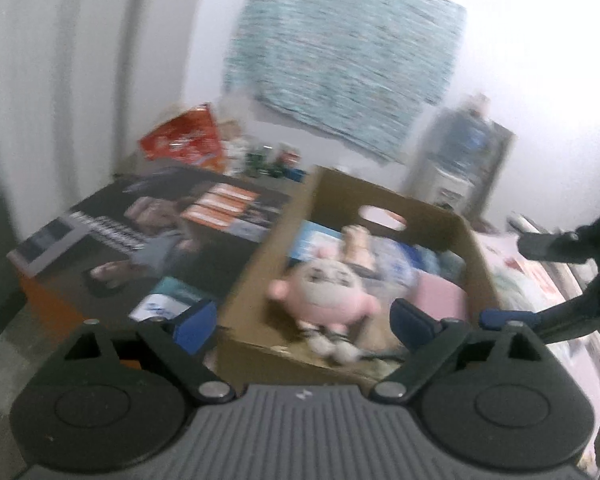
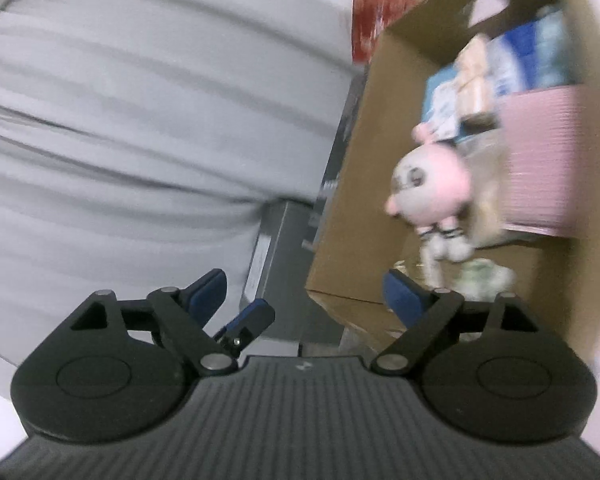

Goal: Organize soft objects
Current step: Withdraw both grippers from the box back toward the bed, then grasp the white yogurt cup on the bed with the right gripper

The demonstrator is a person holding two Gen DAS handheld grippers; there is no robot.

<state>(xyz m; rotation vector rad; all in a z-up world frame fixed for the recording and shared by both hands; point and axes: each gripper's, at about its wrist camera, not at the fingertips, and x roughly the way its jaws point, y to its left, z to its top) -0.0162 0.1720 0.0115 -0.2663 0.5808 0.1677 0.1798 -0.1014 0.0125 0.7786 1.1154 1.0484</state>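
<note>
Plainly, the pink plush doll (image 1: pixel 324 292) lies inside the cardboard box (image 1: pixel 252 280), head toward the far wall, legs toward the near rim, its long axis running away from the left hand-held gripper (image 1: pixel 304 322). That gripper hangs just before the box, jaws wide and empty, straddling the doll's line. The right hand-held gripper (image 2: pixel 308 300), also wide and empty, sits off to the box's side, so the left looks nearer.

One cardboard box (image 1: pixel 476 248) holds one pink plush doll (image 1: pixel 324 292), one pink ribbed pad (image 2: pixel 540 160) and one beige wrapped bundle (image 1: pixel 358 246); the blue-and-white packs behind blur beyond counting. One red bag (image 1: pixel 184 140) stands beyond. One patterned cloth (image 1: pixel 340 60) hangs above.
</note>
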